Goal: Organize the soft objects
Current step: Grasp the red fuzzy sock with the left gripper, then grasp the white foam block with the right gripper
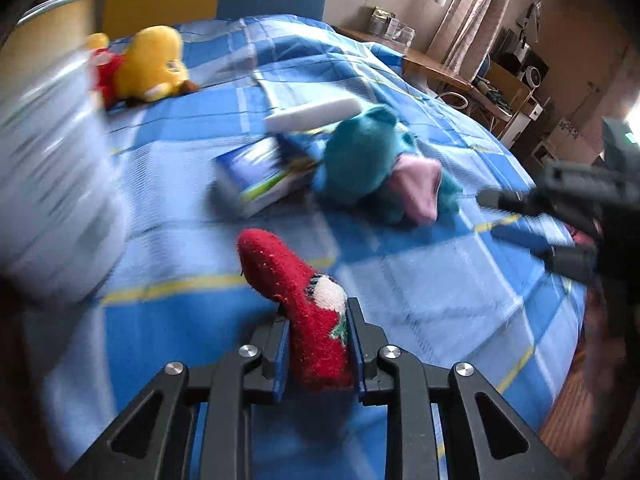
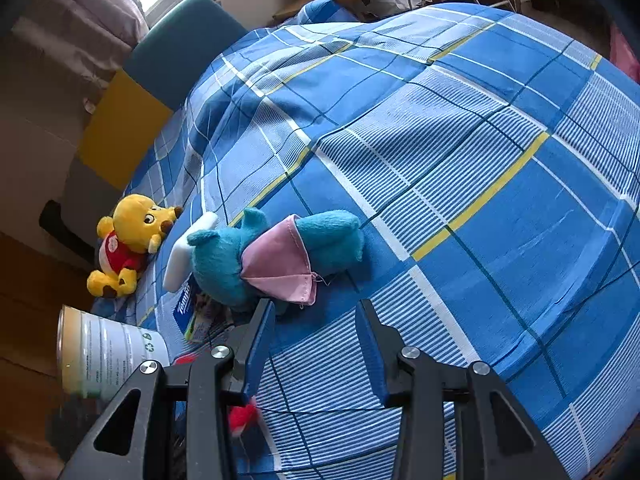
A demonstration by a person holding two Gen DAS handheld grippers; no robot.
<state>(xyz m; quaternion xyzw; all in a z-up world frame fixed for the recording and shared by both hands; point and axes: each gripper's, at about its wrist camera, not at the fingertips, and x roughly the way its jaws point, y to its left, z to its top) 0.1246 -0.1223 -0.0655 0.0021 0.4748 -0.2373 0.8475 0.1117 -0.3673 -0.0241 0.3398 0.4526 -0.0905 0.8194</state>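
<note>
Red sock [image 1: 316, 320] clamped in left hand-held gripper [image 1: 318, 344]; right hand-held gripper [image 2: 316, 344] spread empty near teal plush [image 2: 256, 256].

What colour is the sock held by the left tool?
Red sock, with a white patch; the left wrist view shows it best.

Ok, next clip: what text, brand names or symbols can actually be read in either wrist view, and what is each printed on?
"Tempo", partly cut off: blue tissue pack beside the teal plush toy.
Recycling symbols: white cylindrical tin; its small print is too small to read.
Yellow plush bear's red shirt badge: unreadable.
Left wrist view: everything printed is blurred.
</note>
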